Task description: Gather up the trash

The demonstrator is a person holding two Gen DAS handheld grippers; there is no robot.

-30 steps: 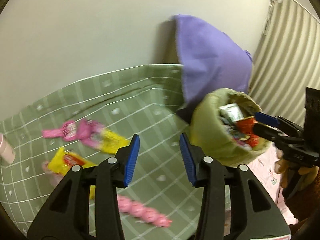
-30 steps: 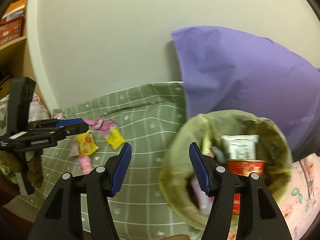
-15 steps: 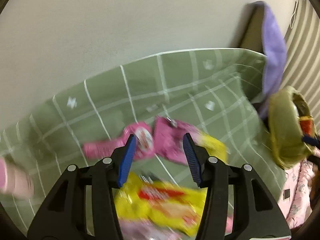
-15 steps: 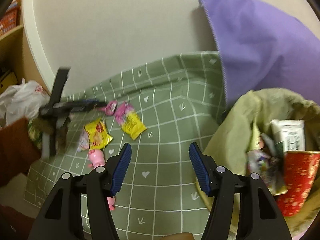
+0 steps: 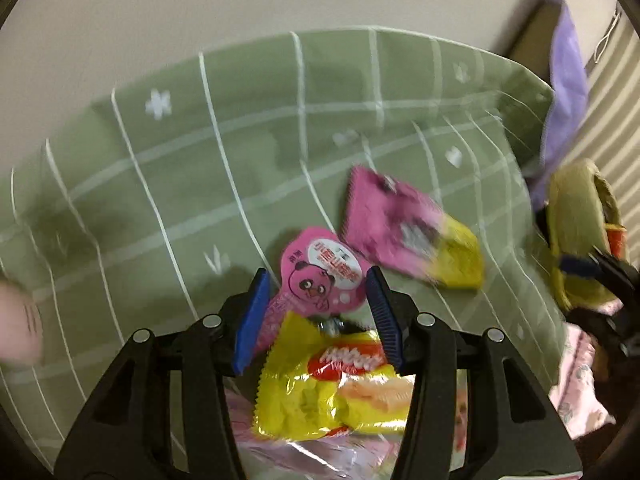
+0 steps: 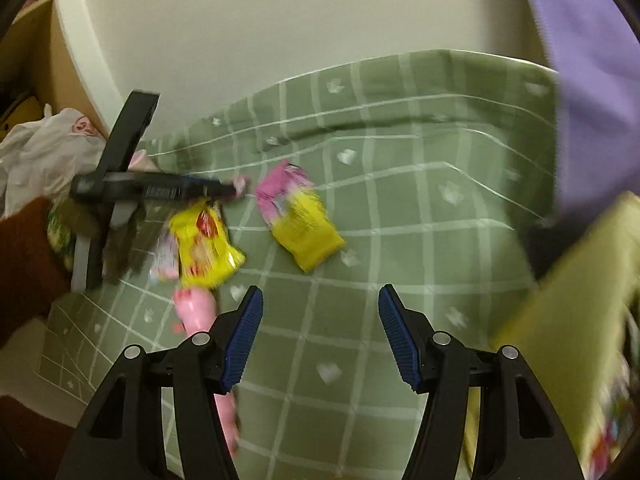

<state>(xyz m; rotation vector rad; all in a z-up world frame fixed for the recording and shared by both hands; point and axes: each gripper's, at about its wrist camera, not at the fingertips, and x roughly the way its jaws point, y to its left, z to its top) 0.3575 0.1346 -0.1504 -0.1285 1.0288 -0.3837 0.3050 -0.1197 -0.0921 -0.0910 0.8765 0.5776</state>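
Snack wrappers lie on a green checked bedspread [image 5: 240, 152]. My left gripper [image 5: 316, 312] is open, its jaws on either side of a round pink panda wrapper [image 5: 320, 276], just above a yellow packet [image 5: 332, 392]. A pink and yellow wrapper [image 5: 412, 232] lies just beyond to the right. In the right wrist view my right gripper [image 6: 320, 332] is open and empty over the bedspread [image 6: 400, 208]. The left gripper [image 6: 224, 190] shows there at the left, by the yellow packet [image 6: 204, 244], the pink and yellow wrapper [image 6: 300, 220] and a pink strip [image 6: 200, 312]. The olive trash bag [image 6: 568, 320] sits at the right.
A purple pillow [image 6: 588, 80] leans on the wall at the right, above the trash bag [image 5: 576, 232]. A white plastic bag [image 6: 44, 152] and a wooden shelf [image 6: 36, 52] are at the far left. A pink floral sheet [image 5: 576, 380] lies past the bedspread's edge.
My left gripper has swung away from the trash bag and come down close over the wrappers, its jaws now around the pink panda wrapper. My right gripper has turned left, away from the bag.
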